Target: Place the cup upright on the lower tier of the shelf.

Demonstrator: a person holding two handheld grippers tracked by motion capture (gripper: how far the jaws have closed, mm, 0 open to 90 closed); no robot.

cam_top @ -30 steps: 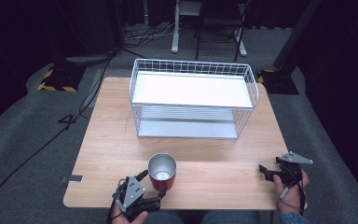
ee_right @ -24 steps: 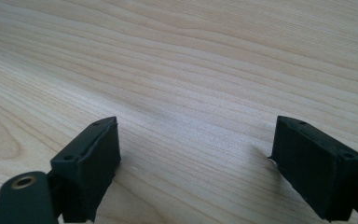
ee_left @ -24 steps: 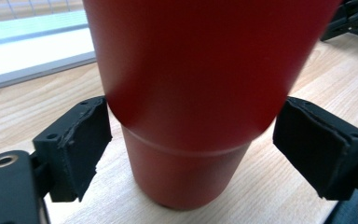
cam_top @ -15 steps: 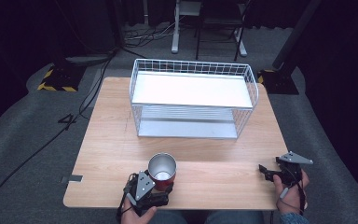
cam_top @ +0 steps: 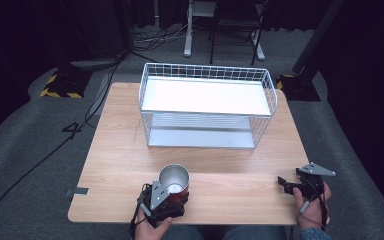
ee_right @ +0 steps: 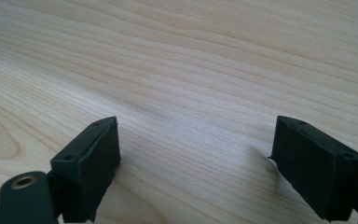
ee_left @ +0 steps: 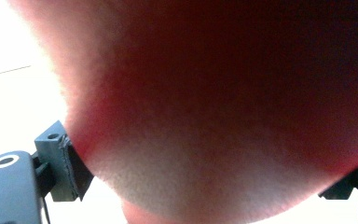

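A red cup [cam_top: 174,180] with a shiny metal inside stands upright near the table's front edge, left of centre. My left gripper [cam_top: 171,196] reaches it from the near side, jaws spread wide on either side of its base. In the left gripper view the blurred red wall of the cup [ee_left: 214,107] sits between the jaws, and the left pad [ee_left: 74,163] is at its edge. My right gripper [cam_top: 285,184] rests low at the front right of the table, open. Bare wood lies between its jaws [ee_right: 196,154].
A white wire rack [cam_top: 207,95] with two shelves stands at the back centre of the wooden table [cam_top: 120,150]. Dark floor, cables and chair legs lie beyond the far edge.
My left gripper has moved right and forward, from beside the red cup to around its base. The right gripper has stayed where it was.
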